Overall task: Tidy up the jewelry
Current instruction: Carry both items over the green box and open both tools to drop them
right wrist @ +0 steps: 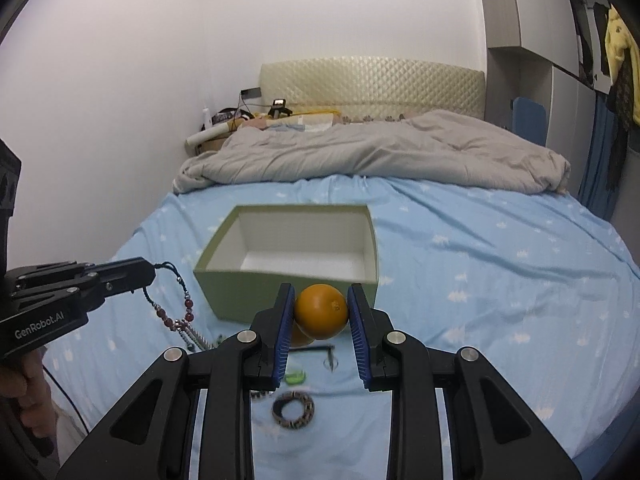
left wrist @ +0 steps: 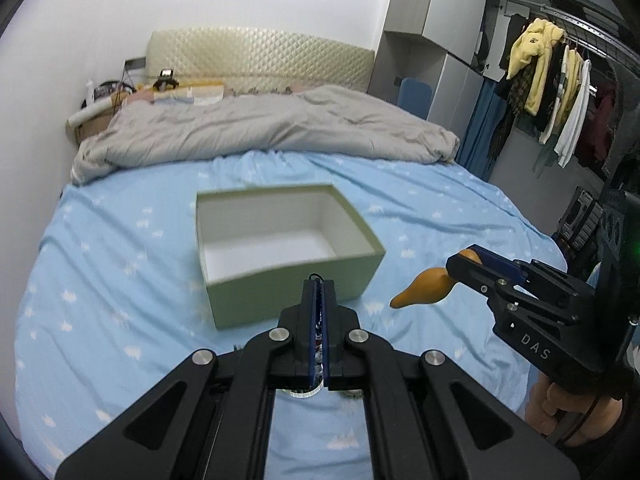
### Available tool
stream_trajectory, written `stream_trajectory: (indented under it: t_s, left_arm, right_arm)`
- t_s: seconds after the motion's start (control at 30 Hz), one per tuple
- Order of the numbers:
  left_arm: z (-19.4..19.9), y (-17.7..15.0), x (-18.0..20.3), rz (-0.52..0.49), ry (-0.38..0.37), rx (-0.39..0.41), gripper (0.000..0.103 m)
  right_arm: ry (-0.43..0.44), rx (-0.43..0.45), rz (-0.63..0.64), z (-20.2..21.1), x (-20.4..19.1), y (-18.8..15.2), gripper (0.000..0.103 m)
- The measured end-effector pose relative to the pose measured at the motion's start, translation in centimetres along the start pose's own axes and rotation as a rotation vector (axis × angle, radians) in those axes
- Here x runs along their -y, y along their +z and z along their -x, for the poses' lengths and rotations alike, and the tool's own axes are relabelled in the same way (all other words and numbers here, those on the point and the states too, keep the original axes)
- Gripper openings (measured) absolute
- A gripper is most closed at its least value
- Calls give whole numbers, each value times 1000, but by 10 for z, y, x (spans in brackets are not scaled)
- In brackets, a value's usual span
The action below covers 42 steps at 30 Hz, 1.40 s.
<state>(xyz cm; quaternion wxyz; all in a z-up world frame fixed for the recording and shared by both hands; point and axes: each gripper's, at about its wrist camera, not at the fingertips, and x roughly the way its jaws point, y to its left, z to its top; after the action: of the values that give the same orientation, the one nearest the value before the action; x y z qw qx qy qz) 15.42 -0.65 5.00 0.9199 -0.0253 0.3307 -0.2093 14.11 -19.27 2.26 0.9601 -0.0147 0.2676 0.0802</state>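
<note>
An open pale green box [left wrist: 280, 240] with a white inside stands on the blue bed sheet; it also shows in the right wrist view [right wrist: 296, 256]. My left gripper [left wrist: 319, 284] is shut on a beaded necklace [right wrist: 176, 316] with red beads and a dark cord, which hangs beside the box's left front. My right gripper [right wrist: 320, 308] is shut on an orange gourd-shaped ornament [right wrist: 320, 312], held just in front of the box; the ornament also shows in the left wrist view [left wrist: 424, 288]. On the sheet below lie a dark patterned bangle [right wrist: 293, 408], a green piece [right wrist: 295, 378] and a small pendant [right wrist: 330, 356].
A rumpled grey duvet [left wrist: 260, 128] lies across the far half of the bed before a cream headboard [right wrist: 372, 88]. A cluttered bedside stand [left wrist: 96, 116] is at the far left. Clothes hang on a rack [left wrist: 560, 92] at the right.
</note>
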Motion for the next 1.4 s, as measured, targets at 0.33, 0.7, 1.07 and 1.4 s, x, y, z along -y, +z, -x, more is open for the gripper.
stream_trajectory:
  t_s: [0.33,0.7,1.07,1.4]
  left_arm:
    - [2,50,-1,-47,24,66,1]
    - [-39,67,-19,-31,82,33,1]
    - [-117,58,-54,32,89,-89,1]
    - [-173,38,-75,77,84,-192,1]
  right_arm:
    - [26,27,12,-11,1,49,25]
    - [45,-29,0,-56,9,77,25]
    - [55,-172,-13,-140,15,61,25]
    - [63,-261,-27,-197,25,45,25]
